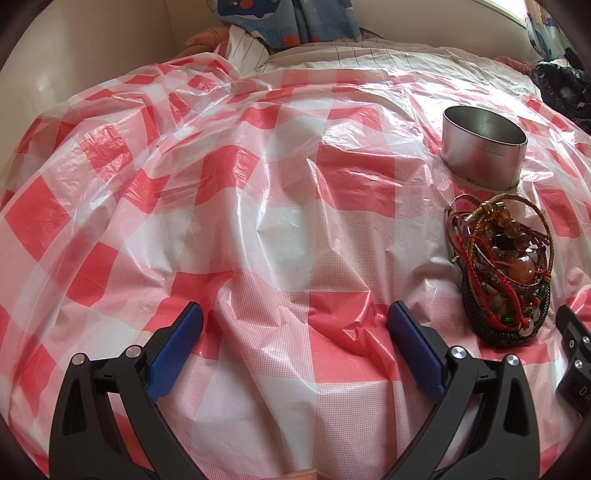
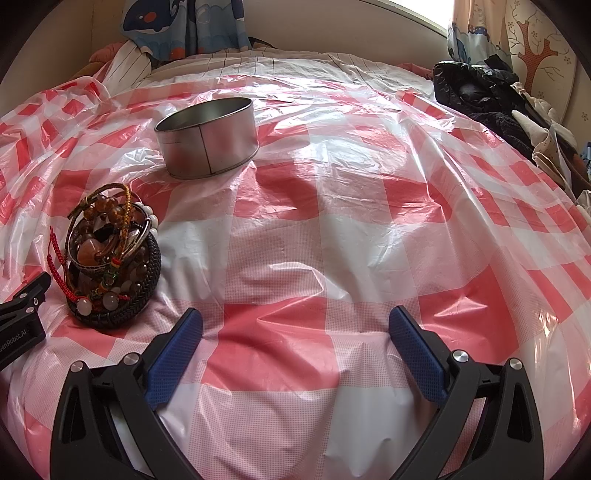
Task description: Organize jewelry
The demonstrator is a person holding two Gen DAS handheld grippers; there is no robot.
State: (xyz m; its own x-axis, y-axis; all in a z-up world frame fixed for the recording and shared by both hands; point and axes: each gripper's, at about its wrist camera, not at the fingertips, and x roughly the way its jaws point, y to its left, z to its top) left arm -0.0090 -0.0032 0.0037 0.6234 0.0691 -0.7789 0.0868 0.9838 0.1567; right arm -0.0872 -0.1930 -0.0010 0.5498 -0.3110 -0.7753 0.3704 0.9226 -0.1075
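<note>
A red and white checked plastic sheet [image 1: 258, 192] covers a bed. It is shiny and full of wrinkles.

The left hand-held gripper [image 1: 295, 325] is spread wide with nothing between its blue pads [image 1: 173, 350]. It sits low over the sheet. The right hand-held gripper [image 2: 295, 328] is spread wide too, and it grips nothing.

A pile of jewelry [image 1: 506, 269] lies on the sheet. It has bead bracelets, a red cord, gold and brown cords, a silver bangle and a thick black woven ring at the bottom. They are all tangled up in one heap. From the left camera the pile is to the right of the gripper, near it. From the right camera the pile [image 2: 110, 258] is to the left.

A round metal tin [image 1: 484, 146] stands upright on the sheet, a little way behind the pile. It has no lid, and the part inside that shows looks bare. The tin [image 2: 208, 138] and the pile do not touch.

Dark clothes [image 2: 480, 96] lie at the far right edge of the bed. A blue curtain [image 2: 184, 26] with a whale on it hangs at the back.
</note>
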